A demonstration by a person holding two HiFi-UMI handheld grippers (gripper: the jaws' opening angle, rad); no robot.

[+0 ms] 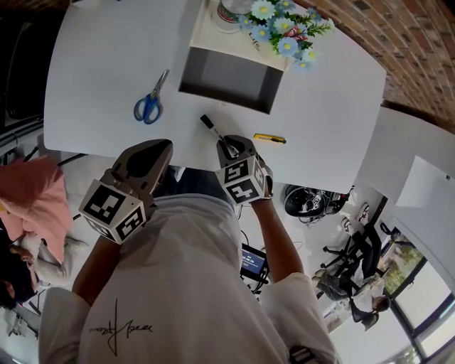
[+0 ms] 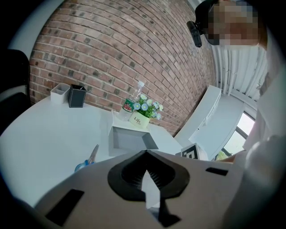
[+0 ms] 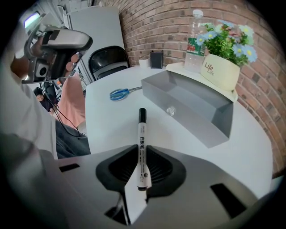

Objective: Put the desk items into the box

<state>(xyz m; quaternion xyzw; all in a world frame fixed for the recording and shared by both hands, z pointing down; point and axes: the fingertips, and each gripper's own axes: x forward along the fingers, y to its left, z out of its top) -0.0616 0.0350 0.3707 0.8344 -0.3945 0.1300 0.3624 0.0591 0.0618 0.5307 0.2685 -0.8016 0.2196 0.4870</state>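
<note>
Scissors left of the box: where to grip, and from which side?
Likely best: grip the scissors across the closed blades just past the pivot, coming straight down with the left gripper. They lie flat on the table with the blades shut and narrow; the blue handle loops are wide and hollow.

Bare table (image 1: pixel 92 64) lies open before me up to the box (image 1: pixel 226 77), its top unblocked. Scissors (image 1: pixel 149 99) sit left, a yellow cutter (image 1: pixel 270 138) right; flowers (image 1: pixel 284 28) and a bottle (image 1: pixel 229 13) crowd its far edge.
</note>
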